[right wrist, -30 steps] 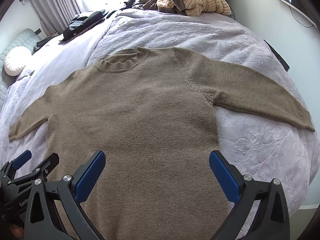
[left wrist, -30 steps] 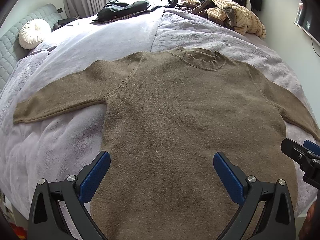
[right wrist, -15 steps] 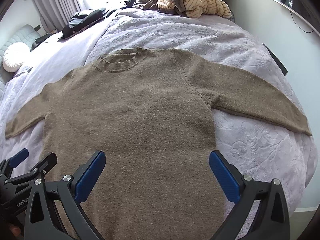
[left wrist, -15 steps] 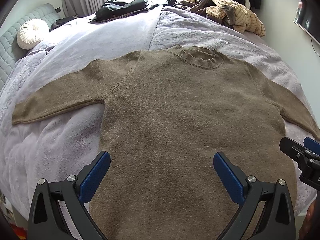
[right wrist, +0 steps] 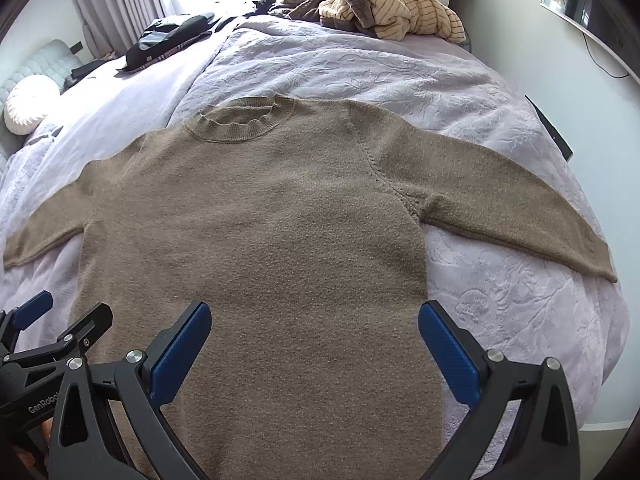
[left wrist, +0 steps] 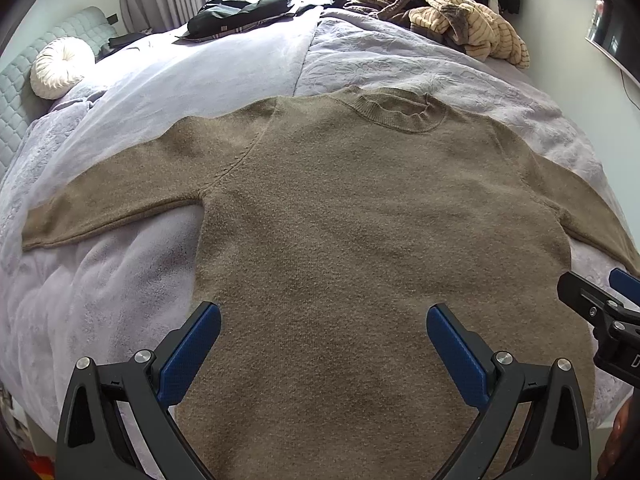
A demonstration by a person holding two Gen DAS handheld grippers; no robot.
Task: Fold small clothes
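A brown knit sweater lies flat on the bed, collar far from me, both sleeves spread out sideways. My left gripper hovers open above its lower body, blue pads wide apart, nothing between them. Over the lower body further right, my right gripper is open too and holds nothing. Each gripper shows in the other's view: the right gripper at the right edge, the left gripper at the lower left. The sweater's hem is hidden below both views.
The bed has a lilac quilt. A heap of striped beige clothes and a dark folded garment lie at its far side. A round white cushion rests at the left by the headboard. A wall runs along the right.
Both views have edged slightly forward and lower over the sweater. The grippers stay open and the sweater has not moved.
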